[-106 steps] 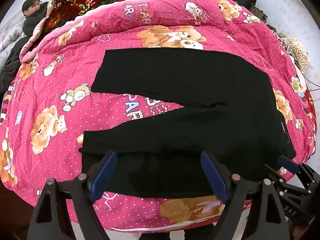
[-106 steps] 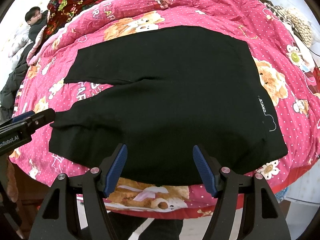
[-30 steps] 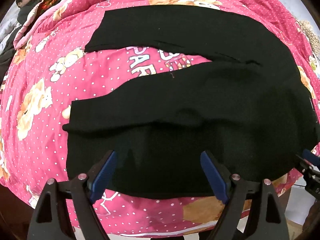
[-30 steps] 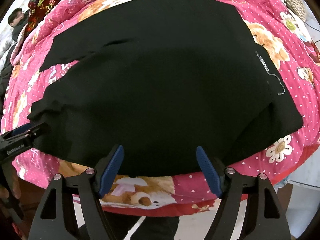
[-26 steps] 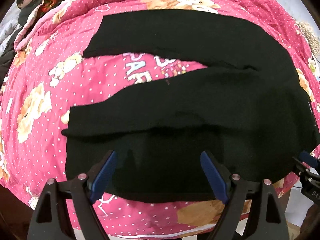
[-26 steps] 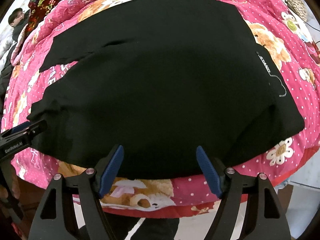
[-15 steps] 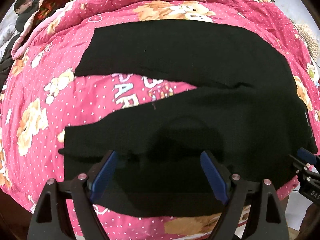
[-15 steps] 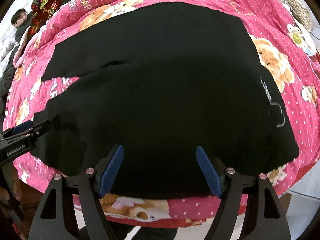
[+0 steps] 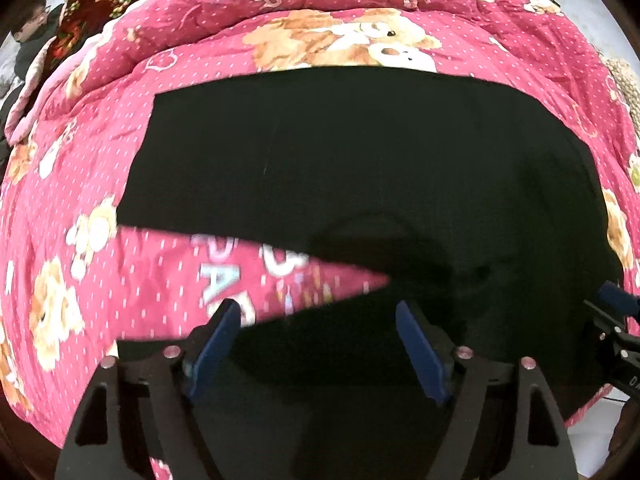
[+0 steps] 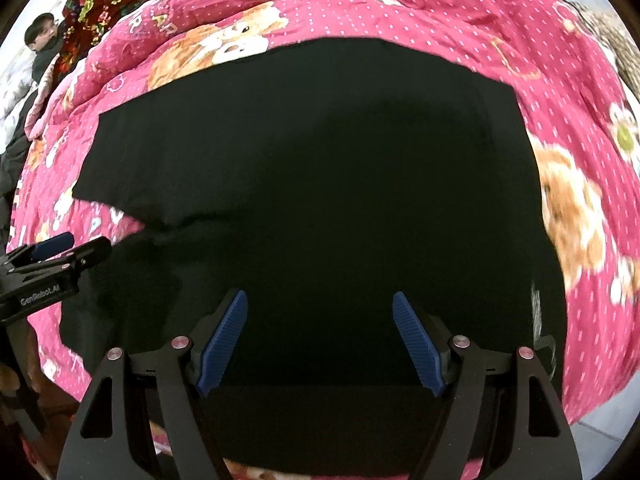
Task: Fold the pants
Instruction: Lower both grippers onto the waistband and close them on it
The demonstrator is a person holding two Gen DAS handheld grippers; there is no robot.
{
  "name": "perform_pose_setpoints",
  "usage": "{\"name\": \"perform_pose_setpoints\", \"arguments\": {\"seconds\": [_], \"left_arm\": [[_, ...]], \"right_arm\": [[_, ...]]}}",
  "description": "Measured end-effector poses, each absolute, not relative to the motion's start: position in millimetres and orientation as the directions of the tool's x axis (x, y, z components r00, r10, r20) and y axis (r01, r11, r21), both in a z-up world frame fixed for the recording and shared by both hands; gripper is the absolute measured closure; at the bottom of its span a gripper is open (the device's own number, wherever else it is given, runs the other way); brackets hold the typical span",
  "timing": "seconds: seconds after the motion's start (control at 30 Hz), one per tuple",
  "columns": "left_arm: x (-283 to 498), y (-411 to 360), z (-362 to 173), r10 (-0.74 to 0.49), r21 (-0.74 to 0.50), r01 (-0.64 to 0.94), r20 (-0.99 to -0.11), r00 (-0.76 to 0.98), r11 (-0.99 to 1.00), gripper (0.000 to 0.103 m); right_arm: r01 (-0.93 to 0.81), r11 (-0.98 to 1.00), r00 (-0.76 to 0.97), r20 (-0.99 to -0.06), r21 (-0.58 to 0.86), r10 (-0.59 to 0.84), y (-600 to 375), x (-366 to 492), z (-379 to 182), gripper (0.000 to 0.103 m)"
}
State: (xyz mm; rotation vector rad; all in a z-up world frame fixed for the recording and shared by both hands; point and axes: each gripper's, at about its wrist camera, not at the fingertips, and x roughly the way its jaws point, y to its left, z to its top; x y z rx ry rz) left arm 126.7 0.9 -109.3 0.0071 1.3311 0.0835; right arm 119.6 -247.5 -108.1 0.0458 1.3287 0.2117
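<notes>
Looking down from the left wrist, we see black pants [image 9: 360, 168] spread flat on a bed covered by a pink quilt [image 9: 132, 276] printed with teddy bears and white dots. The two legs run out to the left, with a wedge of quilt showing between them; the near leg passes under us. Our left gripper [image 9: 318, 354] hangs over that near leg, its blue pads [image 9: 214, 348] well apart and closing slightly, with only flat cloth below them and nothing clamped. The tip of our right gripper [image 9: 614, 320] shows at the right edge, over the waist end of the pants. A seated person [image 9: 30, 40] is at the upper left, beside a dark floral blanket [image 9: 92, 0].

From the right wrist, the pants [image 10: 340, 184] fill most of the view, the waist to the right, where a small pale printed mark [image 10: 538, 320] sits near the edge. The quilt [image 10: 520, 36] rings the cloth on the far and right sides. Our right gripper [image 10: 320, 346] stands wide apart above the black fabric, and we cannot see the pads [image 10: 416, 344] pinching any of it. Our left gripper [image 10: 56, 264] pokes in from the left edge, near the gap between the legs. The same person [image 10: 42, 44] sits at the upper left.
</notes>
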Motion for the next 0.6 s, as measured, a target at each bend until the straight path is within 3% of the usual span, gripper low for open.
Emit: {"name": "perform_pose_setpoints", "arguments": {"seconds": [0.6], "left_arm": [[283,16,-128,-0.009,0.017,0.084,-0.954,0.300,0.996,0.026]], "right_arm": [[-0.354,0.934,0.274,-0.949,0.051,0.155,-248,298,-120,0.028]]}}
